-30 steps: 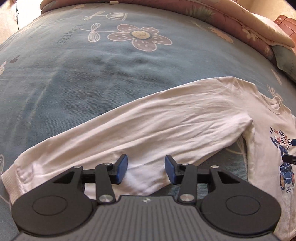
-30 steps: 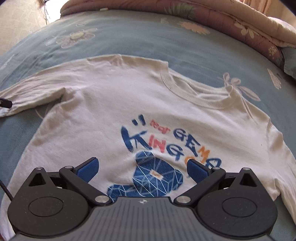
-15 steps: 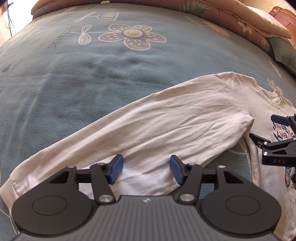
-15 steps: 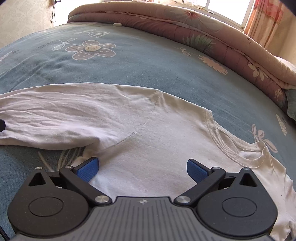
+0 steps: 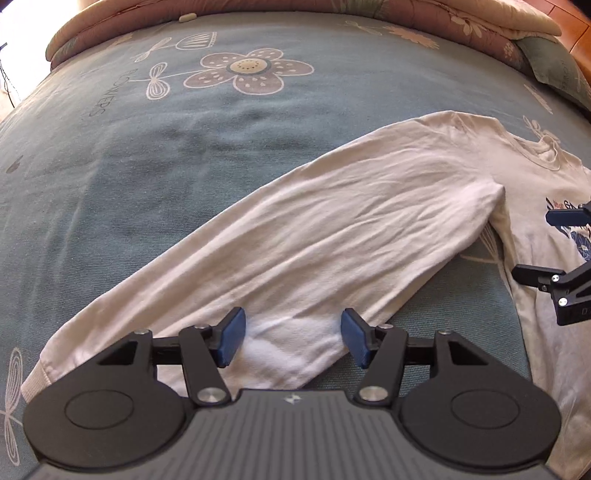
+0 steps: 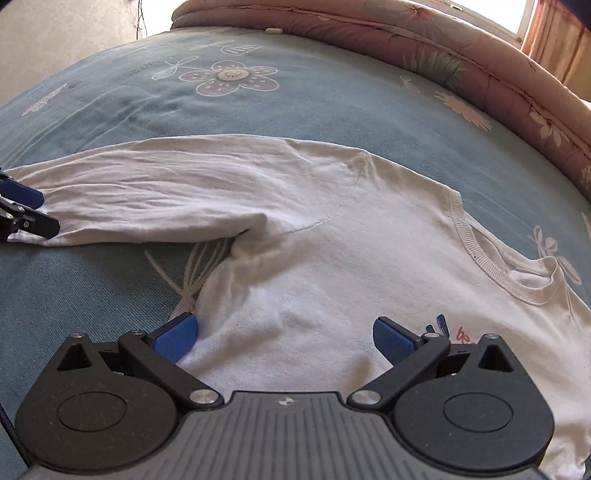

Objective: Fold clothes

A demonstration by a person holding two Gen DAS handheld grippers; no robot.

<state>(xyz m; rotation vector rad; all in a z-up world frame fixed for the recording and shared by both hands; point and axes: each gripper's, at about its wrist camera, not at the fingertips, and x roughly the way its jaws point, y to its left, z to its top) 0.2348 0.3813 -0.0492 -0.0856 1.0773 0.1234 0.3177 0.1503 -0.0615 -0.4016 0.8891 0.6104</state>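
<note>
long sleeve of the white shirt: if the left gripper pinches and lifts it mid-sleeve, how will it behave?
Probably floppy: the sleeve lies flat and finely wrinkled on the bedspread, so both ends should droop from the left gripper. Likely light, being thin knit. It may drag the shirt body, since it is attached at the shoulder.

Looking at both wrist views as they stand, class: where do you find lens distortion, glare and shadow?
Left wrist view: the fisheye bows the bedspread into a dome; the sleeve is sharp, with shade under the left gripper. Right wrist view: the window is blown out white; the shirt is evenly lit, with a dark fold at the armpit; the right gripper is in focus.
</note>
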